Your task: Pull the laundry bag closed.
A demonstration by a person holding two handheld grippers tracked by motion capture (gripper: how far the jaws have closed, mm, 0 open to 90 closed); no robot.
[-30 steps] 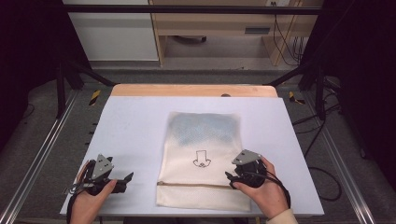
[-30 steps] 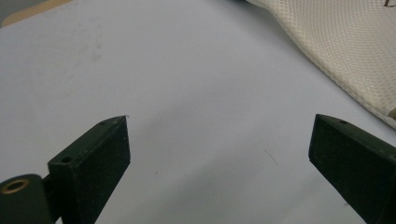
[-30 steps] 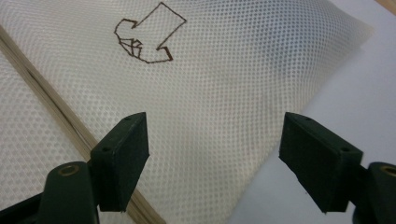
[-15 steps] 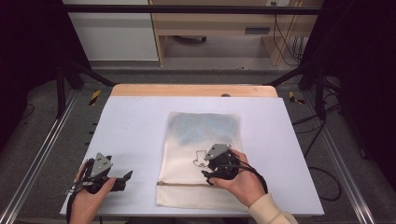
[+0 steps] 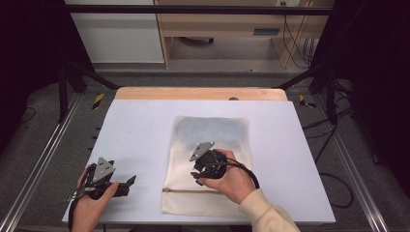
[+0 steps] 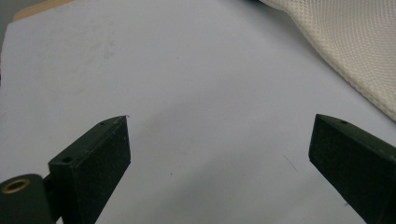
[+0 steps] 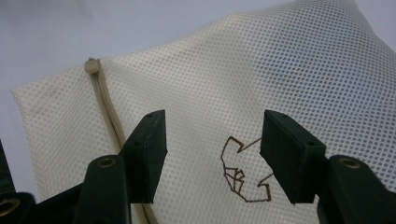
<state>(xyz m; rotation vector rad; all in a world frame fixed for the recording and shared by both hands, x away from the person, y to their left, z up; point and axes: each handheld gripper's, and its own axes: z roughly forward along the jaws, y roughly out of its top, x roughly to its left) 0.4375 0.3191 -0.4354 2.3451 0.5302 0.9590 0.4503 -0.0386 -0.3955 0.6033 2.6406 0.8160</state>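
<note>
A cream mesh bag [image 5: 212, 130] lies flat on the white table [image 5: 140, 125], its zipper [image 5: 183, 190] across the near end. My right gripper [image 5: 197, 173] is over the bag's middle and points left. In the right gripper view its jaws [image 7: 212, 135] stand partly apart above the mesh [image 7: 280, 70], framing a brown embroidered outline [image 7: 243, 172], with the zipper [image 7: 105, 102] to their left. These jaws have just been closing, and nothing is pinched between them. My left gripper [image 5: 129, 183] rests open at the near left, its jaws [image 6: 219, 140] wide over bare table, with the bag's edge [image 6: 345, 42] beyond.
A wooden strip [image 5: 198, 93] runs along the table's far edge. Metal frame rails [image 5: 43, 159] flank both sides, and cables [image 5: 333, 188] lie on the floor at the right. Cabinets stand beyond the table.
My right gripper has moved left from the bag's right edge to over its middle. The left gripper has stayed put.
</note>
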